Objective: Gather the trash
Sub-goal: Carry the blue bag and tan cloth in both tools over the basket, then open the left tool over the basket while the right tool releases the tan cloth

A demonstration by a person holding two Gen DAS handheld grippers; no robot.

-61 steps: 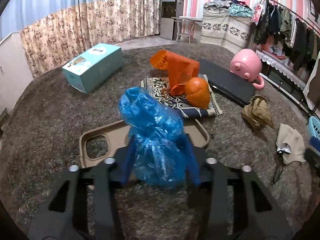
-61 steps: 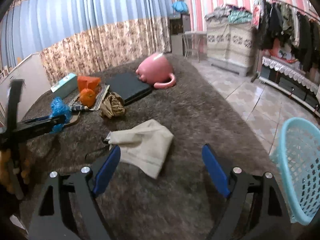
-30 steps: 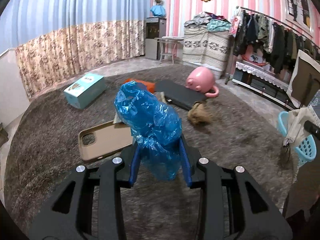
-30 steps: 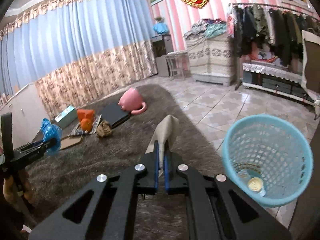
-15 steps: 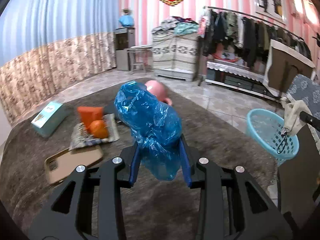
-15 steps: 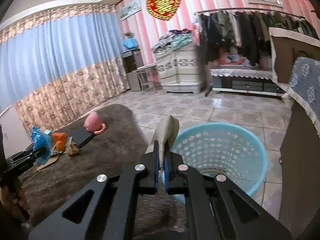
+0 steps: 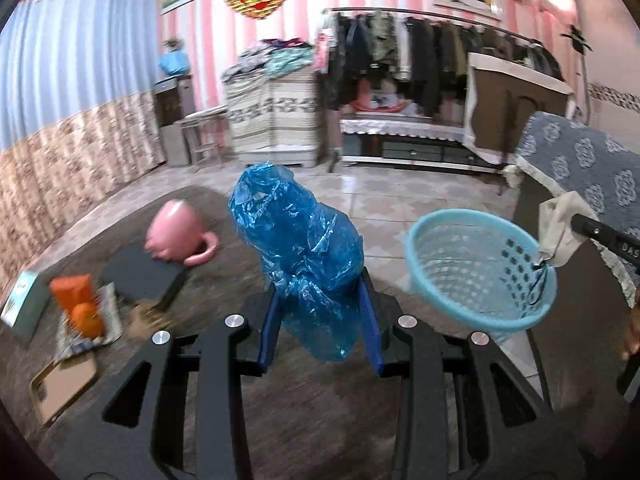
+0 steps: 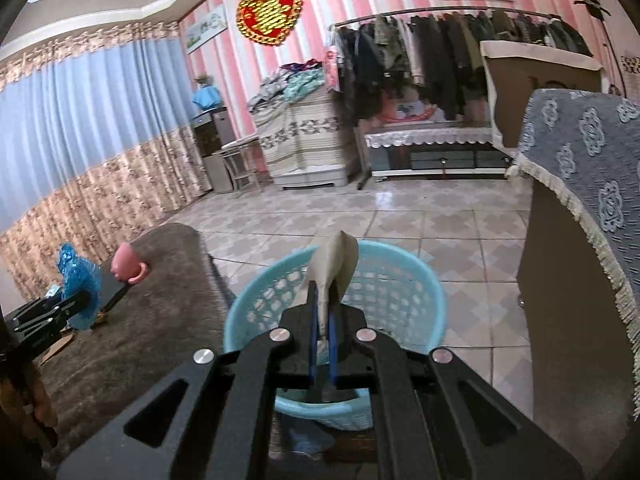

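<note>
Open basket mouth beneath cabinet

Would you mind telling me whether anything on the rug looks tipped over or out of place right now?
Yes: the pink mug lies on its side on the brown rug, handle toward the tiled floor, beside a flat black case. An orange bag, an orange fruit and a tan phone case are scattered nearby.

Evenly lit, moderately bright indoor light; source not visible. Faint sheen on floor tiles. Heavy fisheye bending and black vignette at corners. Motion blur left of the blue plastic bag, worst along the carpet. Blue fingers sharp.
</note>
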